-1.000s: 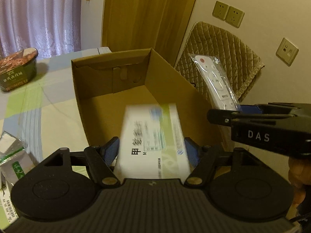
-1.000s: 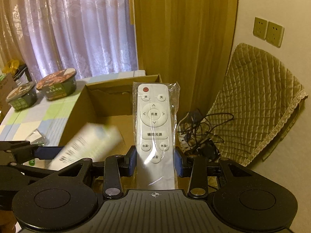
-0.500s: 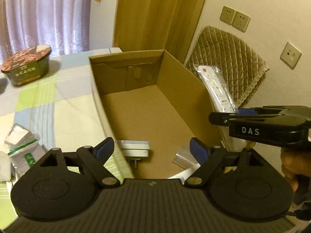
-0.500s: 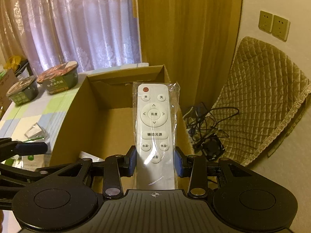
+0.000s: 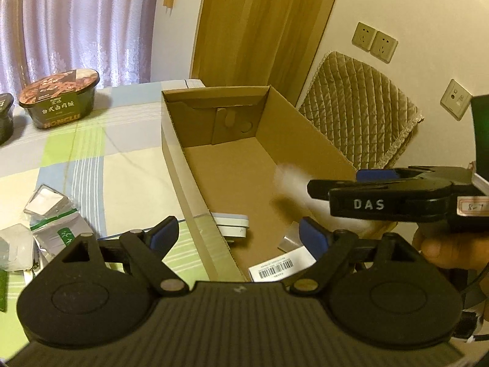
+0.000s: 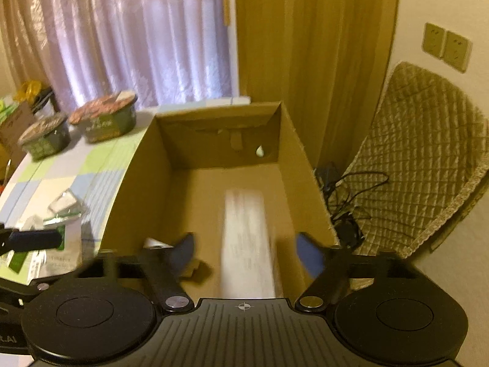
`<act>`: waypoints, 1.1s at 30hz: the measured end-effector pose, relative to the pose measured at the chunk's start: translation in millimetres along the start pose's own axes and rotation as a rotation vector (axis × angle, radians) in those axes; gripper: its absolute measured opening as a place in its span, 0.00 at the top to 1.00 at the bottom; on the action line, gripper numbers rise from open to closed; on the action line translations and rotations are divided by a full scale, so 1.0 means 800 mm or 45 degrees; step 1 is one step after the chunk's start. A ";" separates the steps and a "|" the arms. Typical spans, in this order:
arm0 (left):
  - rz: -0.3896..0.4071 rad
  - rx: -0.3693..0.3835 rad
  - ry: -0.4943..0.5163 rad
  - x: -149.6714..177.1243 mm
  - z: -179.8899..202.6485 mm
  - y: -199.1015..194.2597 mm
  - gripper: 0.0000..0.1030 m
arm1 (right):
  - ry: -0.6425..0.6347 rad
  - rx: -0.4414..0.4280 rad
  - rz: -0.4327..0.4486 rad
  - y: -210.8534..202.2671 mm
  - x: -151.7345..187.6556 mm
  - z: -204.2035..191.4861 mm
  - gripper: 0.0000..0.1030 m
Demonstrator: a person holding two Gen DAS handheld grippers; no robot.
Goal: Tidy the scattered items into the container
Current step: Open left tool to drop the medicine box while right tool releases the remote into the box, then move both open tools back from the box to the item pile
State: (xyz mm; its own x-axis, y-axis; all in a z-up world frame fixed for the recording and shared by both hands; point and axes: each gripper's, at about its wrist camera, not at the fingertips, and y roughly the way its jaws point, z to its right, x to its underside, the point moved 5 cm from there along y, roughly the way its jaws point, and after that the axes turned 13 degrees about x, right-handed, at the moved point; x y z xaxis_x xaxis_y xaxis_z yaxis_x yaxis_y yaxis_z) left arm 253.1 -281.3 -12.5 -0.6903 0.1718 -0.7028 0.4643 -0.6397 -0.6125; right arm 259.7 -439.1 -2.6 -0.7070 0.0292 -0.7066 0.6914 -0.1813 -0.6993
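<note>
An open cardboard box (image 5: 189,165) (image 6: 143,202) stands on the table's right edge. My left gripper (image 5: 238,235) is open and holds nothing, hovering over the box's near left wall. On the box floor lie a white plug-like item (image 5: 232,226), a silver packet (image 5: 290,240) and a white carton with a barcode (image 5: 281,266). My right gripper (image 6: 246,253) (image 5: 333,183) is open above the box. The white remote (image 6: 247,244) (image 5: 293,180) is a blur just below its fingers, dropping into the box.
Clear and green-printed packets (image 5: 49,217) (image 6: 61,211) lie scattered on the checked tablecloth left of the box. Two noodle bowls (image 5: 61,98) (image 6: 104,119) stand at the back. A quilted chair (image 5: 360,116) (image 6: 421,159) and floor cables (image 6: 345,195) are to the right.
The left gripper opened and dropped the white carton into the box. The right gripper, shut on the remote until half a second ago, has now opened and the remote is falling.
</note>
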 end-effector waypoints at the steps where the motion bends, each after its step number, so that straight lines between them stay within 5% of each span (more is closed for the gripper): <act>1: 0.002 -0.001 -0.003 0.001 0.000 -0.002 0.20 | 0.005 0.001 -0.001 -0.001 0.000 0.001 0.23; 19: 0.015 -0.046 -0.069 0.051 -0.006 -0.090 0.15 | 0.216 0.046 0.019 -0.092 0.044 0.022 0.22; 33: 0.056 -0.164 -0.089 0.102 -0.040 -0.201 0.13 | 0.145 -0.130 0.090 -0.189 0.064 -0.084 0.22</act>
State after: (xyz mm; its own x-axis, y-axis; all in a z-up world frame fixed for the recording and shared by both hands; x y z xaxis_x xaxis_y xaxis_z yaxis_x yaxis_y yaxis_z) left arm 139.3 -140.4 17.1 -0.7023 0.0904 -0.7061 0.5594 -0.5433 -0.6260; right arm 128.7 -344.1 59.7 -0.6386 0.1324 -0.7581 0.7546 -0.0859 -0.6506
